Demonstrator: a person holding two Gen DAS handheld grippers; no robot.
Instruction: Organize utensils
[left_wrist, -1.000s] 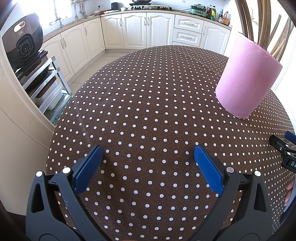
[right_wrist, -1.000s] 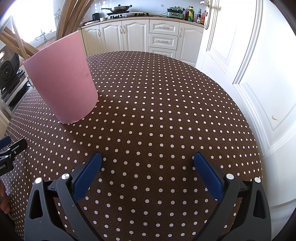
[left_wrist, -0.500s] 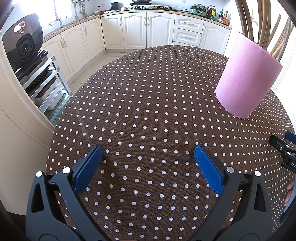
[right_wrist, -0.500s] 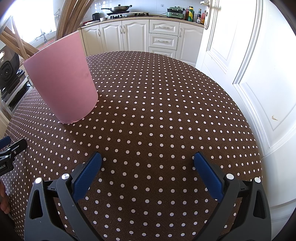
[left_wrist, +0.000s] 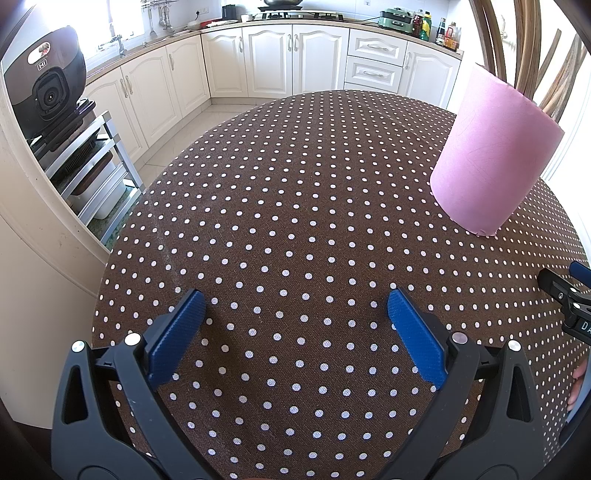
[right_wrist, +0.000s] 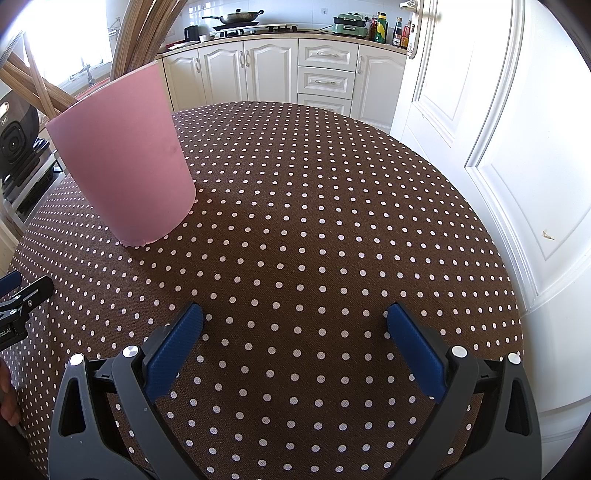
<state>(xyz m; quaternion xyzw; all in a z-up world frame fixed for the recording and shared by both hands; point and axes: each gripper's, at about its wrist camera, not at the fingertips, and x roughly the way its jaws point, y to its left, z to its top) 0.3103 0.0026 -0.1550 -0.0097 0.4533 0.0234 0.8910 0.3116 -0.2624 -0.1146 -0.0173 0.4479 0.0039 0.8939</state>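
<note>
A tall pink holder (left_wrist: 493, 158) (right_wrist: 127, 162) stands on the round table with the brown polka-dot cloth (left_wrist: 295, 206) (right_wrist: 314, 221). Long wooden utensil handles (left_wrist: 495, 40) (right_wrist: 144, 33) stick up out of it. My left gripper (left_wrist: 295, 317) hovers open over the near side of the table, the holder far to its right. My right gripper (right_wrist: 295, 328) is open too, with the holder ahead on its left. Nothing sits between either pair of blue pads. Each view catches the other gripper's tip at its edge.
A dark appliance (left_wrist: 48, 88) sits on a metal rack (left_wrist: 92, 173) left of the table. White kitchen cabinets (left_wrist: 295, 62) line the back wall. A white door (right_wrist: 498, 129) stands close on the table's right side.
</note>
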